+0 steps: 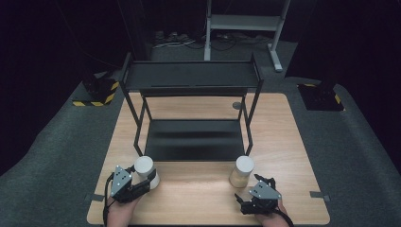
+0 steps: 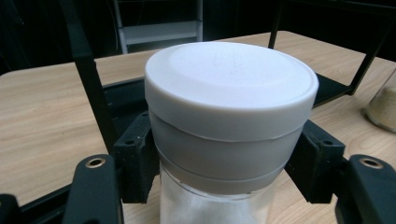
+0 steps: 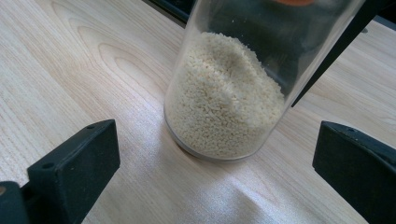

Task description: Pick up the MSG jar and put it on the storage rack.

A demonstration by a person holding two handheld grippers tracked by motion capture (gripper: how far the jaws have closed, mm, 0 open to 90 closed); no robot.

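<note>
A clear jar with a white lid (image 2: 231, 88) stands between my left gripper's (image 2: 229, 163) black pads, which press on it just under the lid. In the high view this left jar (image 1: 144, 166) sits near the table's front left, with the left gripper (image 1: 147, 182) shut on it. A second jar (image 3: 224, 102), partly full of pale grains, stands upright on the wood ahead of my right gripper (image 3: 215, 172), whose jaws stand wide apart and short of it. From above, that jar (image 1: 243, 170) is just beyond the right gripper (image 1: 259, 182).
A black two-tier metal rack (image 1: 194, 75) stands at the middle of the wooden table (image 1: 283, 142), its lower shelf right behind both jars. Dark carpet surrounds the table, and a grey frame stands farther back.
</note>
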